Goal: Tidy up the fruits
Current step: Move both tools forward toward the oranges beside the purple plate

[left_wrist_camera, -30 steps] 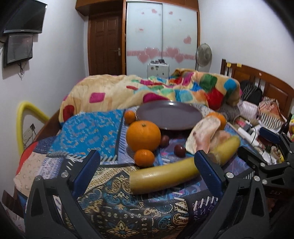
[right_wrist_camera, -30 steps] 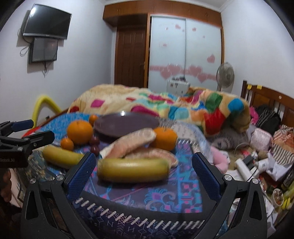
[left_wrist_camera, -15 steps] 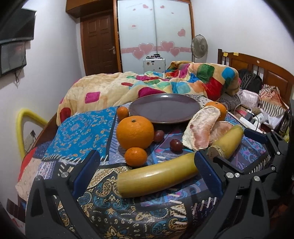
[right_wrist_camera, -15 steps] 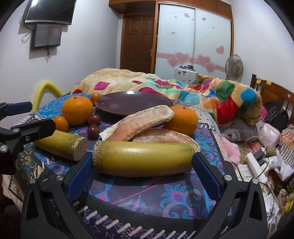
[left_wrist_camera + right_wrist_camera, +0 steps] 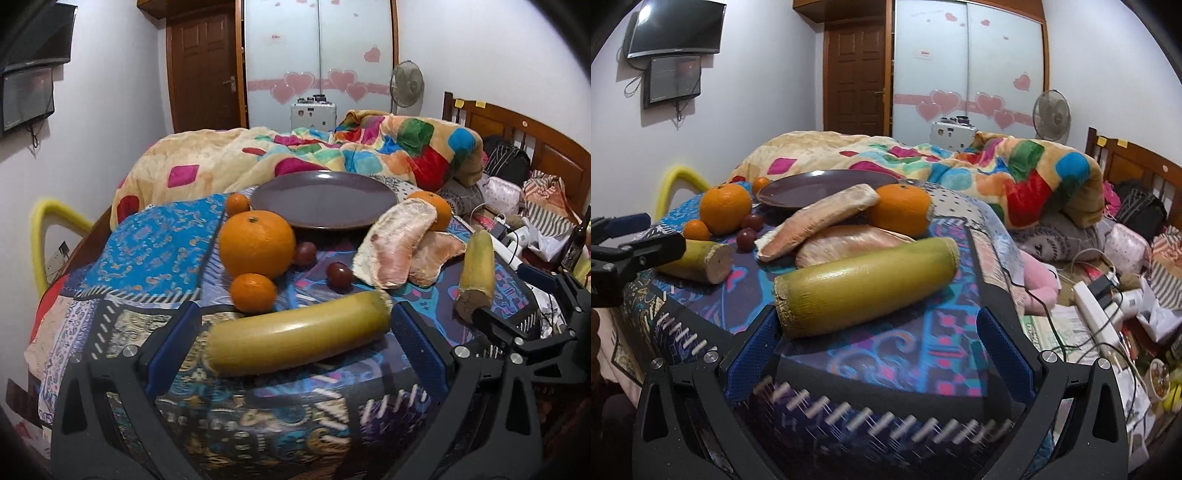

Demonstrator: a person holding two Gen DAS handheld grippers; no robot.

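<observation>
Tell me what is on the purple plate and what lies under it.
Nothing lies on the purple plate; its visible surface is bare. It sits on the patterned cloth. Its far rim meets the colourful blanket. What lies beneath its middle is covered.

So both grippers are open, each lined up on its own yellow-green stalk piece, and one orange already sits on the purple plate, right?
Not quite. The purple plate holds nothing; the left wrist view shows its whole surface bare, with the oranges lying on the cloth beside it. The rest stands: the left gripper is open around one stalk piece, the right gripper open at the other.
</observation>
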